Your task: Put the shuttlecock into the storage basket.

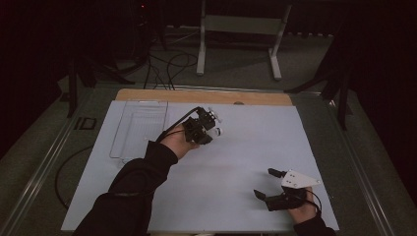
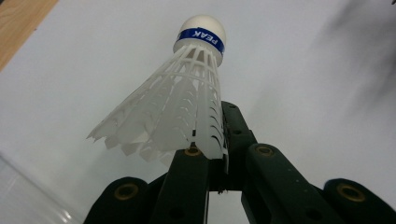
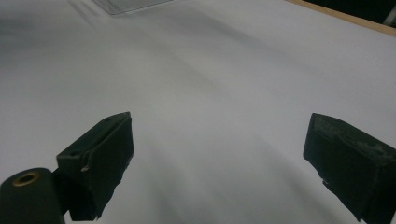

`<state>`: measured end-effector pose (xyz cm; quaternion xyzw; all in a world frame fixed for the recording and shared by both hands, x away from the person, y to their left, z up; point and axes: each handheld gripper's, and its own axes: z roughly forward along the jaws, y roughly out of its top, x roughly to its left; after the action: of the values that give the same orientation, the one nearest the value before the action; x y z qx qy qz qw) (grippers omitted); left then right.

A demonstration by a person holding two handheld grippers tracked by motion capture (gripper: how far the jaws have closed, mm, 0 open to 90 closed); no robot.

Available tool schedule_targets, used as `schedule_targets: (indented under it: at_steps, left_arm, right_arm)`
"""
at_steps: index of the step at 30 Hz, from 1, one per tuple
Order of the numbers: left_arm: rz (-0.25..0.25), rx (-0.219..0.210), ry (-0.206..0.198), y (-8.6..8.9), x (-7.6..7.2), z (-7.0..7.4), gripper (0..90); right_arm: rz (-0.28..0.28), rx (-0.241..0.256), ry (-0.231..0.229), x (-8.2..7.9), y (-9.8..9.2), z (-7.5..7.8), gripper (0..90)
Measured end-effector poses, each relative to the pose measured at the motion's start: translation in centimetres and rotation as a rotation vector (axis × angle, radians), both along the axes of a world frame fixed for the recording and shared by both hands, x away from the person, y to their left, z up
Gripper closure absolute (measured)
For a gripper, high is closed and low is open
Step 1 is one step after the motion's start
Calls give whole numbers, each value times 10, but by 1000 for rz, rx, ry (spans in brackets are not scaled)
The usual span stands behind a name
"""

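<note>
One white shuttlecock (image 2: pixel 180 102) sits clamped by its skirt edge between the jaws of the left gripper (image 1: pixel 200 129), cork end with a blue band pointing away from the hand, lifted above the white table (image 1: pixel 246 147) near a clear tray (image 1: pixel 140 125). Well apart, the right gripper (image 1: pixel 270 184) rests near the table's front edge, jaws spread wide and empty

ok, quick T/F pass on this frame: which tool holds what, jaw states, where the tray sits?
1. The left tool grips a white plastic shuttlecock by its skirt. True.
2. The shuttlecock's cork carries a red band. False: the band is blue, printed PEAK.
3. The right tool is shut on a ball. False: its jaws stand wide apart with nothing between them.
4. A clear tray lies on the white table at its far left. True.
5. Both tools touch each other. False: they are well apart.
</note>
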<state>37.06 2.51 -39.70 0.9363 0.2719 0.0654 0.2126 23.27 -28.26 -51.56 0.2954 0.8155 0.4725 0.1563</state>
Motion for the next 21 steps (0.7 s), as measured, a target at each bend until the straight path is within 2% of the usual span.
schedule_targets:
  at_steps: [21]
  left_arm:
    - [62,-13,-45,42,-4,18,900]
  right_arm:
    - [-2,-3,-2,0,-1,0,85]
